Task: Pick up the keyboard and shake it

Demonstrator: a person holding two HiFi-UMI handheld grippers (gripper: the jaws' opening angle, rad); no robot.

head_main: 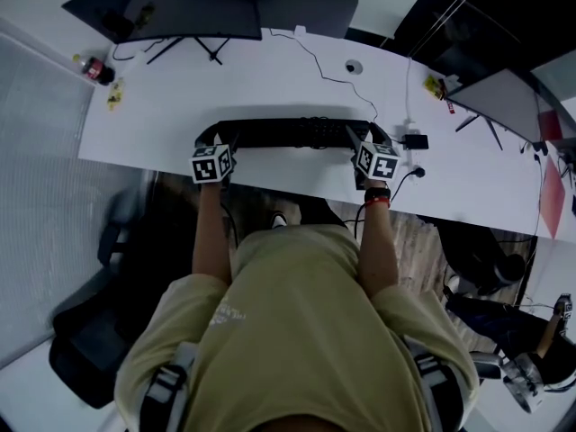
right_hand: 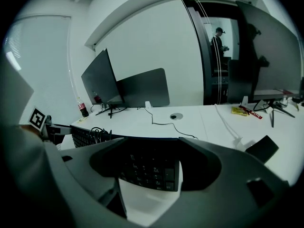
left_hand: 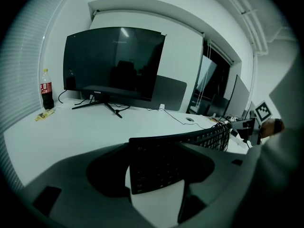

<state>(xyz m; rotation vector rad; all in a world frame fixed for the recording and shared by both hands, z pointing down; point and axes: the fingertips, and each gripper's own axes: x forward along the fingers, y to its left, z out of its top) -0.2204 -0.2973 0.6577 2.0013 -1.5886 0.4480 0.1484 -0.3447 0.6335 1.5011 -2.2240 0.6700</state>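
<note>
A long black keyboard lies across the front of the white desk, its ends between my two grippers. My left gripper has the keyboard's left end filling the gap between its jaws. At the other end my right gripper holds the right end the same way, and the key face shows to both gripper cameras. Whether the keyboard rests on the desk or hangs just above it, I cannot tell. A tangle of cable sits on its middle.
A dark monitor and a second screen stand at the back. A cola bottle and a yellow packet are far left. A thin cable runs past a grommet. A small black device lies right of the keyboard. An office chair is at my left.
</note>
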